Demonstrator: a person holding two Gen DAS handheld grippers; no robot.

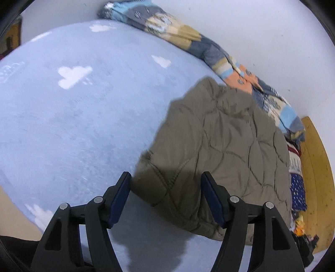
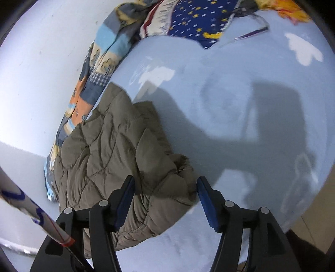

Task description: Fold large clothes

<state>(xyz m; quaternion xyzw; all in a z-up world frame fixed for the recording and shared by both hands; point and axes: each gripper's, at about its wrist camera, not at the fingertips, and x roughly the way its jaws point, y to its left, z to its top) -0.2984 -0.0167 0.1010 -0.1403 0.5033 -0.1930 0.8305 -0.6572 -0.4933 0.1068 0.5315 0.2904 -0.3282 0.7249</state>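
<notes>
Centrally, one olive quilted jacket (image 1: 219, 146), folded, on a pale blue cloud-print bed (image 1: 83, 115), right of frame centre in the left view. Left gripper (image 1: 166, 200): jaws spread, over jacket's corner. Right gripper (image 2: 165, 200): jaws spread, nothing pinched. Patterned blanket (image 1: 188, 39) along the wall.

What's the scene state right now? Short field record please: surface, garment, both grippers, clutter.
surface: light blue sheet with white clouds
garment: olive quilted jacket, bunched in a compact heap, near the wall
left gripper: open, over the jacket's near edge, pads not pressing
right gripper: open, jacket corner between the jaws, not gripped
clutter: patchwork blanket along the wall; star-print fabric beyond the jacket
</notes>
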